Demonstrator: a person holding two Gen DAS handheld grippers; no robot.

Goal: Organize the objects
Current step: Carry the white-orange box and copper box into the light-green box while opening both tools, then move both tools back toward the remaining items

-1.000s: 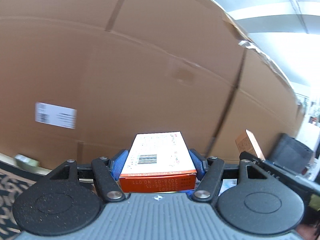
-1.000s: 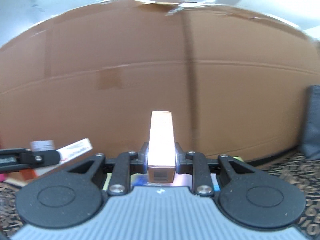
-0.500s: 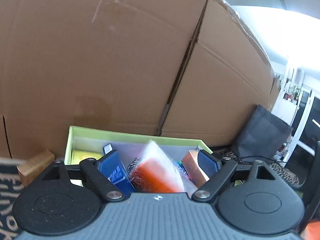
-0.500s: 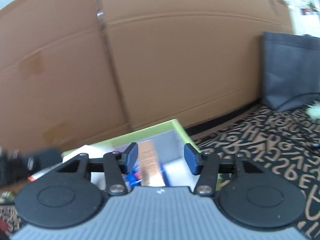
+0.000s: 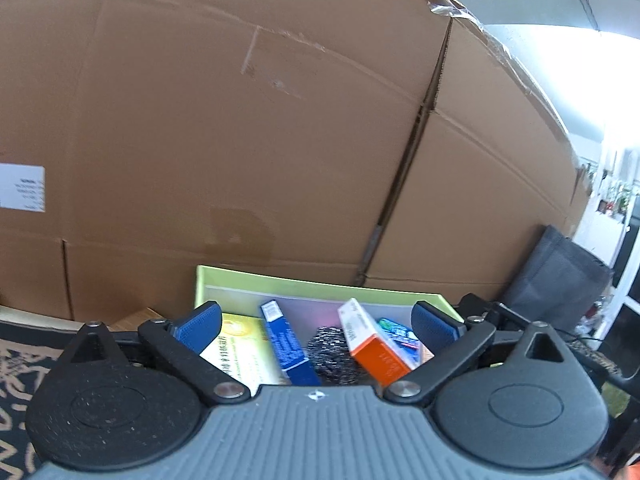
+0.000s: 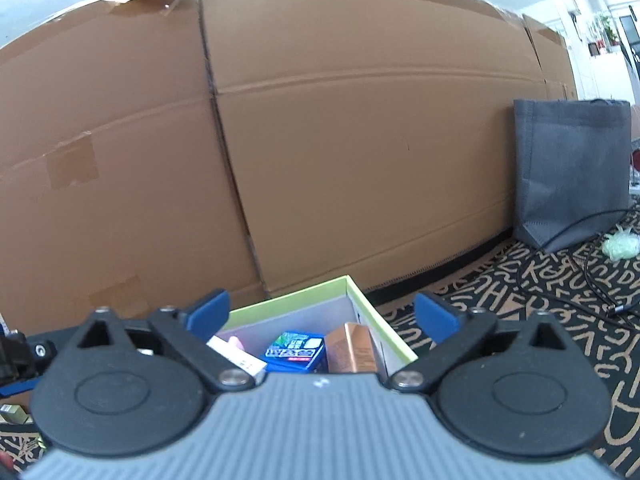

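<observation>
Left wrist view
Left gripper [image 5: 316, 326]: jaws spread wide, having just been opening; the blue pads press on nothing.
Green bin [image 5: 320, 286]: open-topped, lime-green rim, pale inner wall, standing against the foot of the cardboard wall, just ahead of and below the fingers.
Orange-and-white box [image 5: 374, 346]: inside the bin, tilted with one end raised, lying free between the line of the two pads.
Blue box [image 5: 286, 346]: long and narrow, in the bin to the left of the orange one.
Steel scourer [image 5: 330, 350]: dark wiry ball between the blue box and the orange box.
Yellow box [image 5: 238, 350]: flat in the bin's left part, partly behind the left pad.
Cardboard wall [image 5: 240, 128]: large brown cartons filling the background.
Grey bag [image 5: 556, 276]: leaning at the right end of the cartons.

Right wrist view
Right gripper [image 6: 322, 314]: jaws wide apart, having just been opening; nothing is between the pads.
Green bin [image 6: 380, 320]: its near right corner sits below the gripper.
Copper box [image 6: 352, 348]: in the bin against the right wall, standing tilted, free of the fingers.
Blue packet [image 6: 294, 350]: just left of the copper box.
White box [image 6: 236, 354]: at the bin's left, partly hidden by the gripper.
Patterned rug [image 6: 540, 292]: black with tan lettering, under the bin and the bag.
</observation>
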